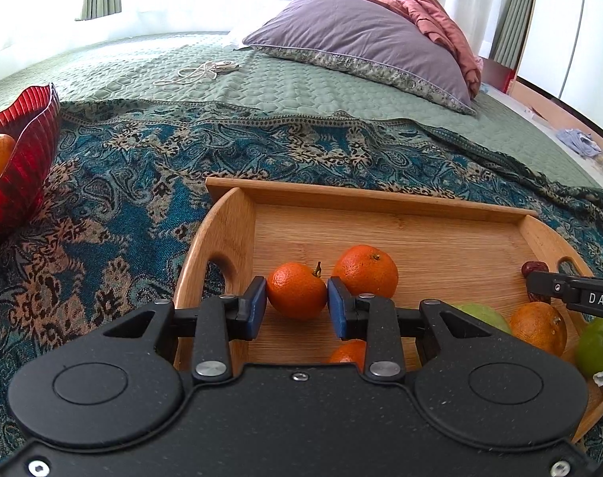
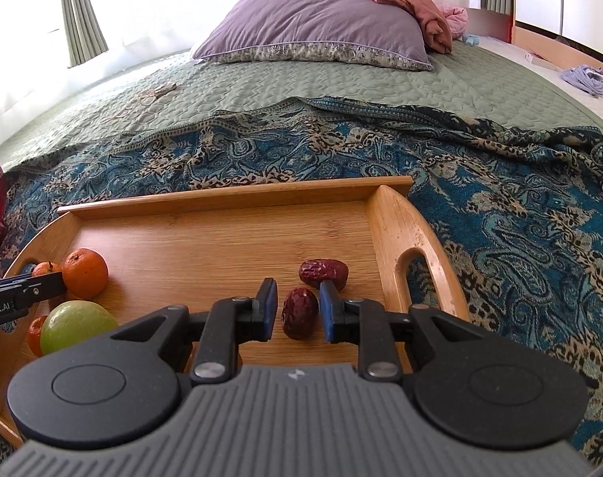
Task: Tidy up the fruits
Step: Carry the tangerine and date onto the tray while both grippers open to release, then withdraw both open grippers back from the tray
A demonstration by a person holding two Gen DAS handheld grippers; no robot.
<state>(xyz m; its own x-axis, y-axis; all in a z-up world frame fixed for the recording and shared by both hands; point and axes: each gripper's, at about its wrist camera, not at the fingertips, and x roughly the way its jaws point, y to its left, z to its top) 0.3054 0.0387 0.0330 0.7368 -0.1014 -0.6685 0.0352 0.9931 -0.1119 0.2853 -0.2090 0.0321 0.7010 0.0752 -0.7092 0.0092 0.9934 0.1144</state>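
Note:
A wooden tray [image 1: 229, 234] lies on a patterned blue cloth and holds fruit. My left gripper [image 1: 297, 306] has its blue pads against both sides of a small mandarin [image 1: 296, 290] with a stem. A larger orange [image 1: 365, 271] sits just behind it. More oranges [image 1: 539, 328] and green apples [image 1: 597, 346] lie to the right. In the right wrist view my right gripper [image 2: 299, 310] is open around a red date [image 2: 299, 313] resting on the tray [image 2: 392, 218], with gaps at both pads. A second date [image 2: 323, 272] lies just beyond.
A red ribbed bowl [image 1: 27, 167] with orange fruit stands at the left on the cloth. A purple pillow [image 1: 361, 39] and a pink blanket [image 1: 436, 16] lie at the far end of the bed. A white cord [image 1: 198, 71] lies on the green quilt.

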